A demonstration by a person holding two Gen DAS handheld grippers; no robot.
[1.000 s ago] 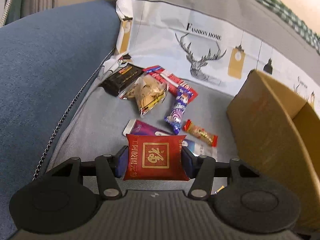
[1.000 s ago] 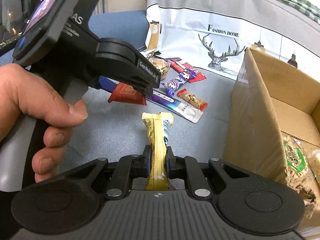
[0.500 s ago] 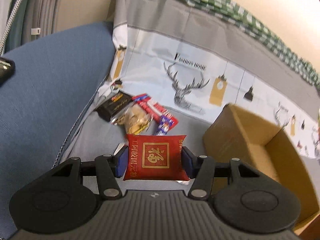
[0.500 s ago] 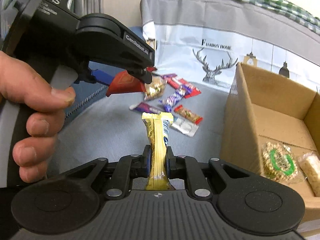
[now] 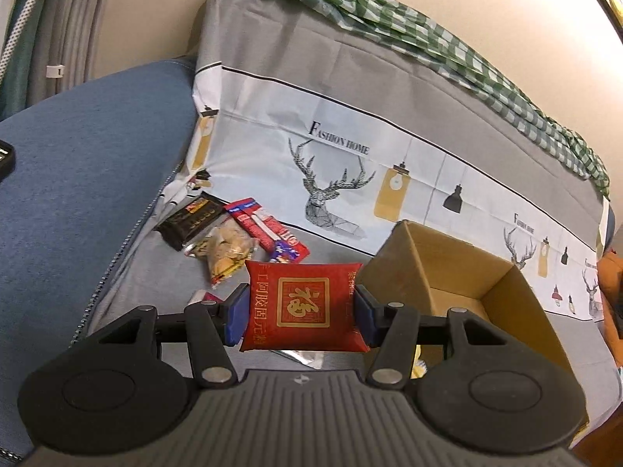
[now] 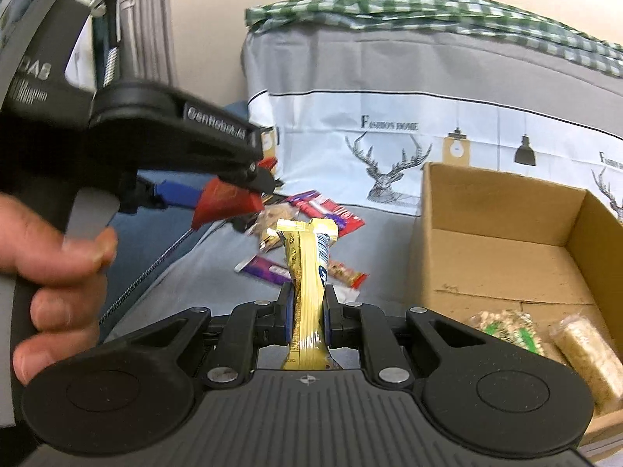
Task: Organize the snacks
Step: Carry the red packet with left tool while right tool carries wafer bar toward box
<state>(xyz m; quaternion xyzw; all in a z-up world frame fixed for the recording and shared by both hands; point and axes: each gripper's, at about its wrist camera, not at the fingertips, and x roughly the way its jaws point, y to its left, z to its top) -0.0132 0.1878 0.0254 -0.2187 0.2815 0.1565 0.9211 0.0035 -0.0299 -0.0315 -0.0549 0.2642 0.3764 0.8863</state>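
My left gripper (image 5: 301,307) is shut on a red pillow-shaped packet (image 5: 303,305) with gold characters, held above the sofa seat. That same left gripper (image 6: 233,198) and its red packet (image 6: 224,204) show at the left of the right wrist view, in a person's hand (image 6: 50,268). My right gripper (image 6: 307,311) is shut on a yellow snack bar (image 6: 307,268) that stands upright between the pads. A pile of snacks (image 5: 233,233) lies on the grey seat cover behind the red packet. The open cardboard box (image 6: 498,229) stands to the right, with two packets (image 6: 545,338) on its floor.
A blue sofa arm (image 5: 78,194) rises on the left. The backrest wears a grey and white cover with deer prints (image 5: 331,190), topped by a green checked cloth (image 5: 428,35). Several wrapped snacks (image 6: 311,233) lie between my right gripper and the backrest.
Both grippers have risen with their loads still held. The snack pile and the box now sit lower and farther off, and more of the backrest shows.
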